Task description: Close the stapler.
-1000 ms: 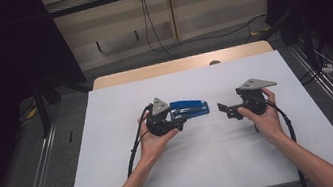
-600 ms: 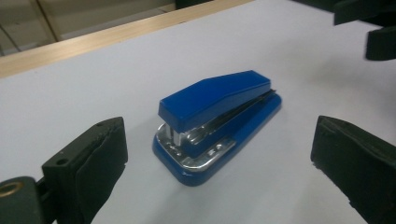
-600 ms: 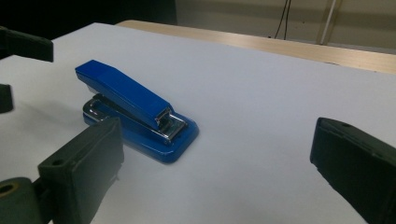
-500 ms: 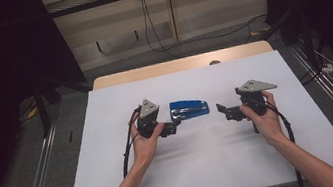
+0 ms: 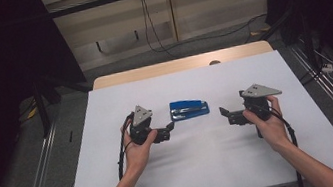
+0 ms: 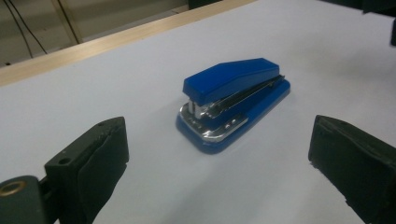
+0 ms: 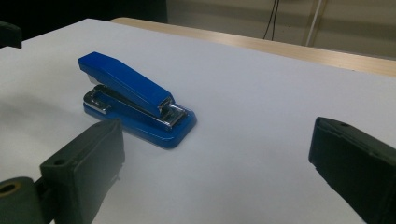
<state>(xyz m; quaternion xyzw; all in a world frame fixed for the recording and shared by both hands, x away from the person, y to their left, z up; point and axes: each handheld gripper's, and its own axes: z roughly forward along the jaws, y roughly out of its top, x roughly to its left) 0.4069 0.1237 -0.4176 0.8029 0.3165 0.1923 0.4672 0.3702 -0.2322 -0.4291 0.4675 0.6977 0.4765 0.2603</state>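
the left gripper is seen with its jaws spread wide and nothing between them; they have just been opening, and the stapler lies free ahead of them, apart from both pads. the right gripper is likewise held with jaws wide and empty, pointed toward the stapler from the other side.

the blue stapler is found lying flat on the white worktop, near the middle, between the two grippers and slightly beyond them, touched by neither. its top arm is down and its metal staple channel can be made out between arm and base.

the step in hand is judged to be a release and withdrawal by the left gripper. it would be done well if the jaws were kept wide until well clear, and drawn back level so that no pad catches the stapler's near end and turns it. if a fresh grasp were wanted, the narrow sides of the body would be the surer place to close on, low down, so that the arm is not pressed.

no brand, label or writing can be read on the stapler or the grippers.
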